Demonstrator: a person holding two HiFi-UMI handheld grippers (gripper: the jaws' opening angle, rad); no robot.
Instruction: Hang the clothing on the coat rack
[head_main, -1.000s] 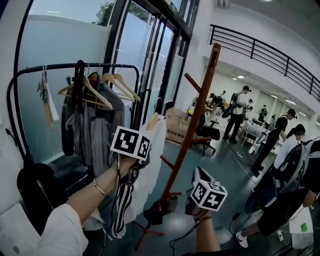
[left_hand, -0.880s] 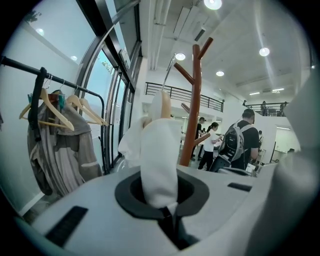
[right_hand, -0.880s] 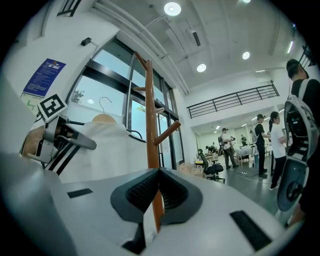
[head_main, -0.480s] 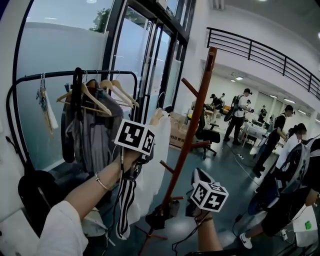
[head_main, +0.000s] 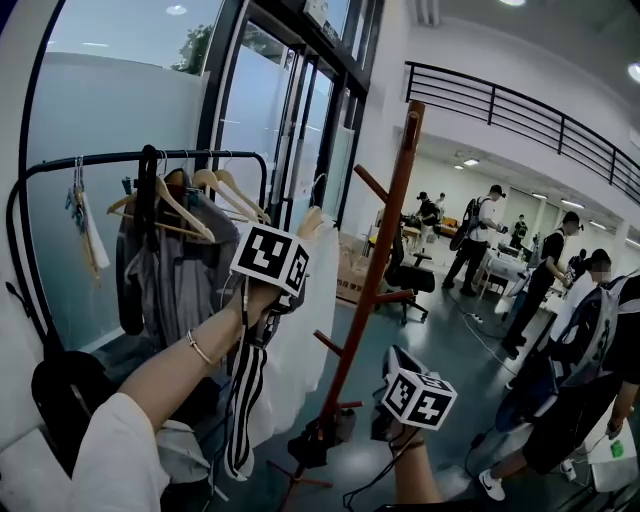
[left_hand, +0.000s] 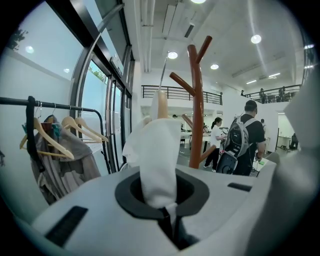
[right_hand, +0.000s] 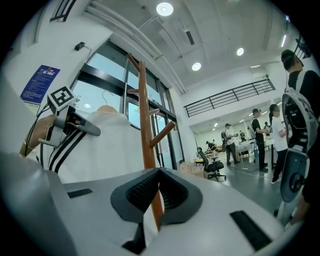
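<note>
Left gripper (left_hand: 165, 211): clamped on the white garment's (left_hand: 157, 150) fabric.
White garment: on a wooden hanger (left_hand: 162, 104), raised just left of the coat rack's (head_main: 378, 265) pole.
Right gripper (right_hand: 157, 172): jaws together, empty, low beside the rack.

The left arm wears a white sleeve (head_main: 115, 460) and a thin bracelet (head_main: 200, 348). The left gripper (left_hand: 167, 220) and right gripper (right_hand: 159, 175) are pale grey with black fingers (right_hand: 140, 192) (each carries a black-and-white marker cube (head_main: 270, 258)) and trail black cables (head_main: 372, 472).

Grey floor (head_main: 445, 335): brown coat rack (head_main: 378, 235), black garment rail (head_main: 110, 160), office chair (head_main: 405, 272) standing.
</note>
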